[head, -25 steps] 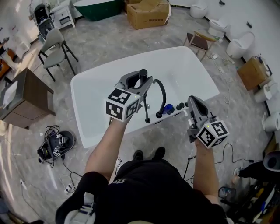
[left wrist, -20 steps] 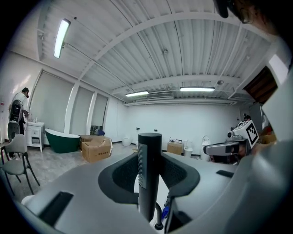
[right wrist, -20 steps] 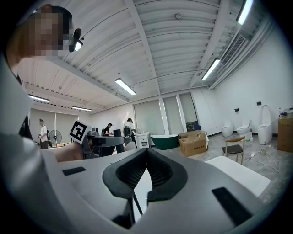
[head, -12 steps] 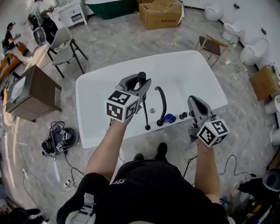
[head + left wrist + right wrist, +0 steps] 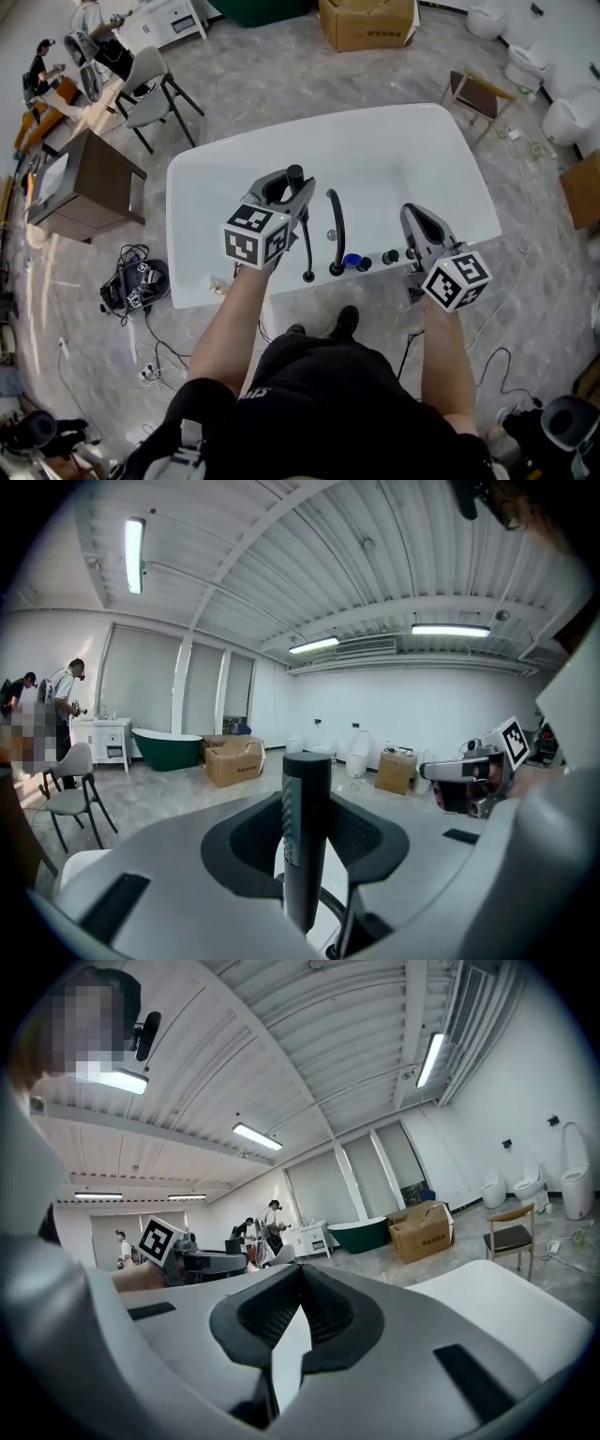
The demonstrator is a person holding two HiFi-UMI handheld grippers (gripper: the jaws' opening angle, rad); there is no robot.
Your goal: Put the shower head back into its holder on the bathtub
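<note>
Head view: a person stands at the near rim of a white bathtub (image 5: 187, 253), a gripper in each hand. The left gripper (image 5: 292, 187) holds a black shower head (image 5: 295, 175) upright above the rim. Its hose (image 5: 307, 248) drops to the fittings beside a curved tap (image 5: 335, 225). The step looks like carrying it to the holder, which I cannot pick out among the fittings. Next, it likely needs lowering and lining up.

Left gripper view: the jaws are partly closed, their pads pressing both sides of the shower head (image 5: 307, 836).

Right gripper view: the right gripper (image 5: 300, 1283) is closed tip to tip, nothing between — idle beside the tub.
</note>
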